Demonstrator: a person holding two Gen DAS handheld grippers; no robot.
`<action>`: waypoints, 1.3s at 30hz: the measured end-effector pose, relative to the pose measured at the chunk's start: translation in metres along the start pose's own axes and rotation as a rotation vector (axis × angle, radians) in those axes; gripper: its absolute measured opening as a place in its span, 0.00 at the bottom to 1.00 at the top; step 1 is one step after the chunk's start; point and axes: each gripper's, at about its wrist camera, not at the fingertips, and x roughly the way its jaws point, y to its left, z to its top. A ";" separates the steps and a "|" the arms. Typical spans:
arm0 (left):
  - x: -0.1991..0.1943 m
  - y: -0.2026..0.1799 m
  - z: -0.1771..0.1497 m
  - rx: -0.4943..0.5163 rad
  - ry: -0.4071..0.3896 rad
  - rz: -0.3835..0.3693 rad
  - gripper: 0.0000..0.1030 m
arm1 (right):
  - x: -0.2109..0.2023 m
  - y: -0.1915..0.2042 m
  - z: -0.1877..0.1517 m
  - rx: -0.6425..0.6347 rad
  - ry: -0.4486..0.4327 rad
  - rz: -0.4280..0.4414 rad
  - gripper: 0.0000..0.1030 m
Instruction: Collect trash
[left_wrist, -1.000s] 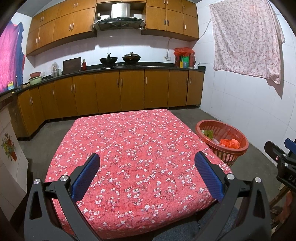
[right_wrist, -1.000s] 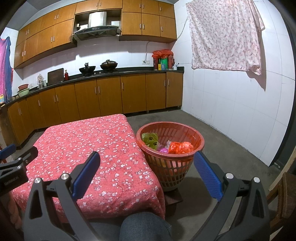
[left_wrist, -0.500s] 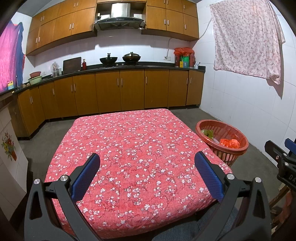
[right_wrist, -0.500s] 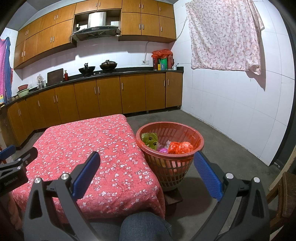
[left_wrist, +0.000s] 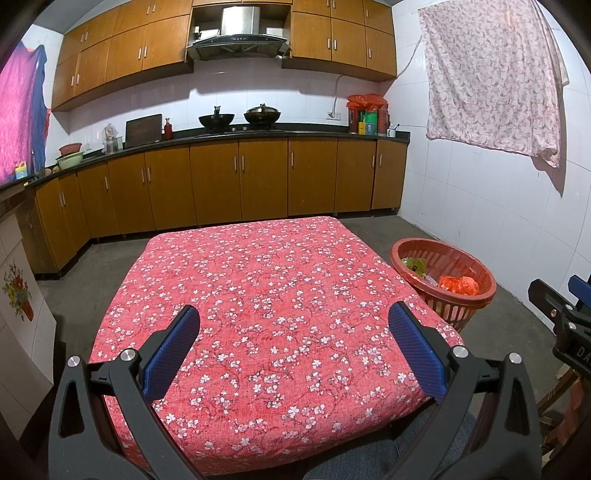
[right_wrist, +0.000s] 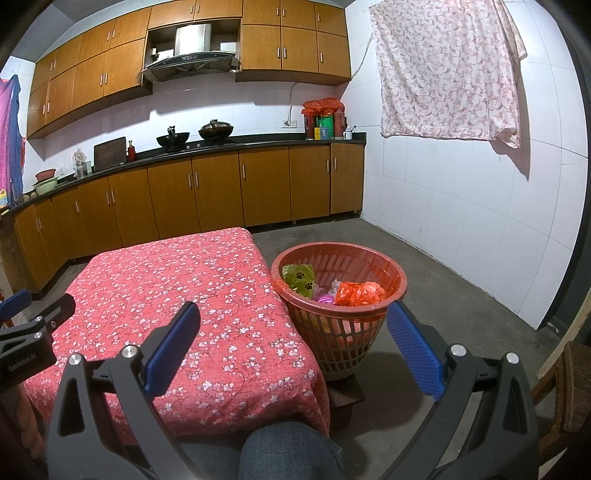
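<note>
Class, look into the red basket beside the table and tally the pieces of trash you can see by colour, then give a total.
Trash visible in the red basket, from the right wrist view:
Green bag with paw prints: 1
Orange-red plastic bag: 1
Pink piece: 1
Clear or pale wrapper: 1
Total: 4 visible; anything deeper is hidden.

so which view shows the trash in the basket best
The right wrist view: the red basket sits near centre, with a green paw-print bag, an orange bag and something pink visible inside. The left wrist view shows the basket smaller, off to the right, contents partly hidden by its rim.
</note>
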 end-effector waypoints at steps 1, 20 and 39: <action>0.000 0.000 0.000 0.000 0.000 0.000 0.98 | 0.000 0.000 0.000 0.000 0.000 0.000 0.96; 0.000 -0.001 0.000 0.004 0.001 0.000 0.98 | 0.000 -0.001 0.001 0.001 0.000 0.001 0.96; 0.002 0.001 -0.002 0.009 0.002 -0.001 0.98 | 0.000 -0.001 0.000 0.006 0.002 0.000 0.96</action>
